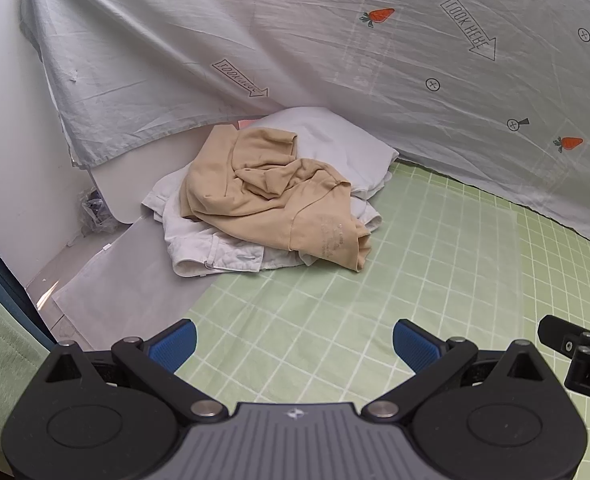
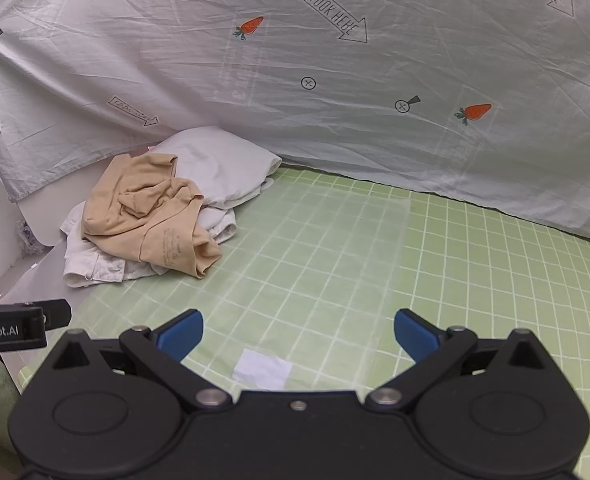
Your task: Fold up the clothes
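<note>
Both grippers hang with jaws spread wide and nothing between them, tilted down at the green checked mat (image 2: 335,248), apparently ready to reach. The left gripper (image 1: 295,346) has the heap of clothes ahead of it and slightly left: a tan shirt (image 1: 271,196) crumpled on top of white garments (image 1: 215,252), so it is probably the one to lift first. From the right gripper (image 2: 299,338) the heap lies ahead and well left. A clear sheet (image 2: 355,240), hard to make out, covers the mat directly ahead, perhaps marking the folding spot.
</note>
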The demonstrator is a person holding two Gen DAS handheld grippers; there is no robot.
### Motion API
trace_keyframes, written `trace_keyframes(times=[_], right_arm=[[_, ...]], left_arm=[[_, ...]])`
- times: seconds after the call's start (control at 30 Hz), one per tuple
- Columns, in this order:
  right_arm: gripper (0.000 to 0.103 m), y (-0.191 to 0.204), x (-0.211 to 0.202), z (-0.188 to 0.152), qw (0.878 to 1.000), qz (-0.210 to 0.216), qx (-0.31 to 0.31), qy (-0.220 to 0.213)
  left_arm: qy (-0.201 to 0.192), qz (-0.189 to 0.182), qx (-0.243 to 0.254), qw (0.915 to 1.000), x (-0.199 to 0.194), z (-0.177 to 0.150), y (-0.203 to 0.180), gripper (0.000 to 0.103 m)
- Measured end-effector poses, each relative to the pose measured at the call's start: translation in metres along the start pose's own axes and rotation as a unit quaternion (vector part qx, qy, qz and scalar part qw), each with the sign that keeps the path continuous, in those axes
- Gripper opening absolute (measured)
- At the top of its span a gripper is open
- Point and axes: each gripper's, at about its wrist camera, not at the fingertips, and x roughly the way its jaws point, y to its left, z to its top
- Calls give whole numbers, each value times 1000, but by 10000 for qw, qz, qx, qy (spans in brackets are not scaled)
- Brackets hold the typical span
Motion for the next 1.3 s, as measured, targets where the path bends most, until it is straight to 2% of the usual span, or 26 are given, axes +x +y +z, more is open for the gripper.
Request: trace_keyframes(times=[1.3], right_arm=[[103, -2, 4, 1, 10000, -71, -9, 57]], left_arm=[[70, -56, 72, 9999, 6, -1, -1, 103]])
